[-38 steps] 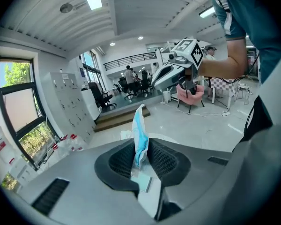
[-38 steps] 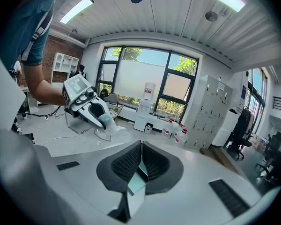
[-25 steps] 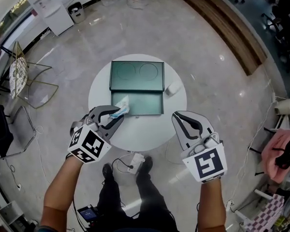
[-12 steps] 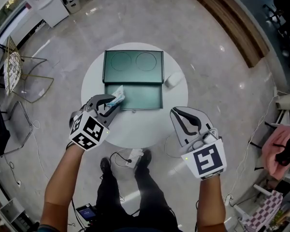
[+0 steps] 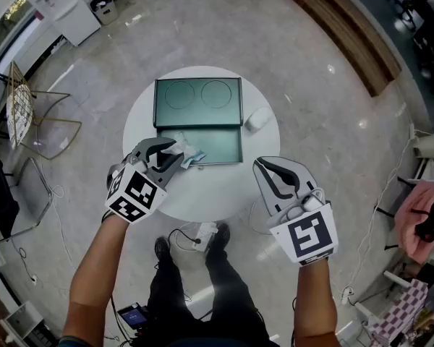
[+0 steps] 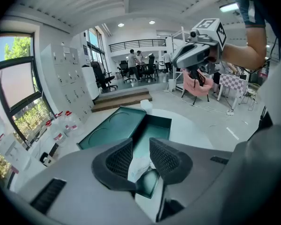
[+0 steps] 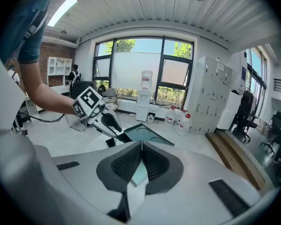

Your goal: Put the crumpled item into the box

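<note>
The left gripper [image 5: 172,153] has just been opening its jaws around the crumpled item [image 5: 190,152] in the box [image 5: 220,143], lower left; right gripper [image 5: 266,170] closed, empty

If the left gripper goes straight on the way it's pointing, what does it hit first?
Most likely the crumpled item, at the near corner of the box, between the jaws of the left gripper, which have just been opening. Depth is unclear.
</note>
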A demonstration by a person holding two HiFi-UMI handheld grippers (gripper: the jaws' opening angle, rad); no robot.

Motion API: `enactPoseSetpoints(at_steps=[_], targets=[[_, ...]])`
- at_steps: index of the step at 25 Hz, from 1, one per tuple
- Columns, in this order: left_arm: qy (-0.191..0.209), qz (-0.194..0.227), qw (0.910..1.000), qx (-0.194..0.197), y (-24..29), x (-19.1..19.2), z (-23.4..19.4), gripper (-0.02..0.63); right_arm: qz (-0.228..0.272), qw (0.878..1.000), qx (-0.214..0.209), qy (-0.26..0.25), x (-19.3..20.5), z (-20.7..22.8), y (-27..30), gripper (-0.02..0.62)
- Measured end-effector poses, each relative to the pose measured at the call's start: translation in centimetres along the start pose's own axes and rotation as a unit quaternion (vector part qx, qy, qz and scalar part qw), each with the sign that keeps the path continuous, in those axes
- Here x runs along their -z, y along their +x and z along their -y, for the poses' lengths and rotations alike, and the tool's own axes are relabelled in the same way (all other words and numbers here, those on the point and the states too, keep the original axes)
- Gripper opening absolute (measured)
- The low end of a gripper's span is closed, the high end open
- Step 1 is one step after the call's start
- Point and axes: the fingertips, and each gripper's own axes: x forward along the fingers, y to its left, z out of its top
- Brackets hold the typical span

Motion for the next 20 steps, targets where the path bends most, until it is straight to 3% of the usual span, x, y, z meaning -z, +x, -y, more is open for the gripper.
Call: enactPoseSetpoints(at_steps=[8,13,20], targets=[[0.032,0.055,0.9978,-0.016,-7.2,-6.3,-0.3,0.106,0.021,0.999,0.021,-0.013,-5.3,-0.2,-2.5,0.038],[0.046,0.105,0.9929,-0.030,-14.6,-11.3,0.3,0.042,0.045,0.998,0.037,-0.025,-10.6,-1.1,-5.9,0.038],[0.068,0.160,0.9836,-0.049,-26.9,-18.2,1.5,0.020,0.075,0.995,0.057,-0.045,-18.7,-3.2,-12.1,0.038]])
